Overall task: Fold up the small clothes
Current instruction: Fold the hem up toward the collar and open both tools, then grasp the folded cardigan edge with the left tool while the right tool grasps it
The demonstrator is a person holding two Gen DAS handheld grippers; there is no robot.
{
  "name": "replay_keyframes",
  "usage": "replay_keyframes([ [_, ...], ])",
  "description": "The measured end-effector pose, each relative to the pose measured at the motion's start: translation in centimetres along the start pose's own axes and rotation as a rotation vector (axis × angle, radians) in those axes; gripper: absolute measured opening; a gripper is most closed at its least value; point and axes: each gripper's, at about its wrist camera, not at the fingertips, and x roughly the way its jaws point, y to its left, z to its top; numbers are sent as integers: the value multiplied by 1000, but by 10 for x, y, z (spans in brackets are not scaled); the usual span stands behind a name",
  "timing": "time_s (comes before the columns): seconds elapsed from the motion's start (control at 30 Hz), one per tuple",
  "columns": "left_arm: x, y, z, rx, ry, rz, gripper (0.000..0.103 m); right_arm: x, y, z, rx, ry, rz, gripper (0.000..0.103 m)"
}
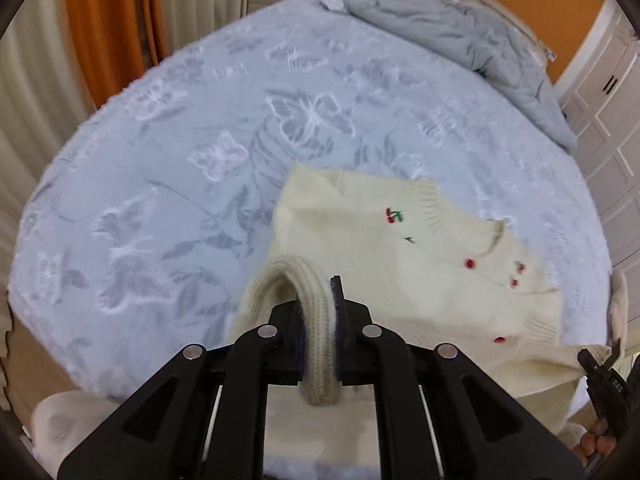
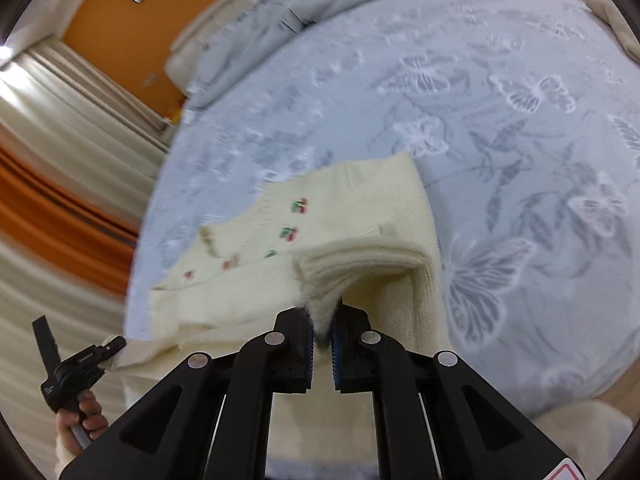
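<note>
A small cream knit cardigan (image 1: 400, 248) with red cherry embroidery and red buttons hangs above the bed, stretched between both grippers. My left gripper (image 1: 320, 312) is shut on a ribbed edge of it. My right gripper (image 2: 322, 320) is shut on a bunched corner of the same cardigan (image 2: 352, 216). The right gripper also shows at the right edge of the left wrist view (image 1: 600, 364). The left gripper shows at the left edge of the right wrist view (image 2: 108, 350).
The bed (image 1: 160, 160) has a pale blue cover with a butterfly pattern. A crumpled grey duvet (image 1: 460, 36) lies at its far end. Orange and cream curtains (image 1: 112, 32) hang beside the bed. White cupboards (image 1: 608, 120) stand at the right.
</note>
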Motion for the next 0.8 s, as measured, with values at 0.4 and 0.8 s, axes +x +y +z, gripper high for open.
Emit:
replay_keyframes([
  [0.4, 33, 30, 1, -37, -42, -173, 23, 16, -20, 14, 71, -102, 99, 51],
  [0.8, -10, 41, -7, -21, -270, -116, 81, 11, -12, 6, 22, -150, -39, 63],
])
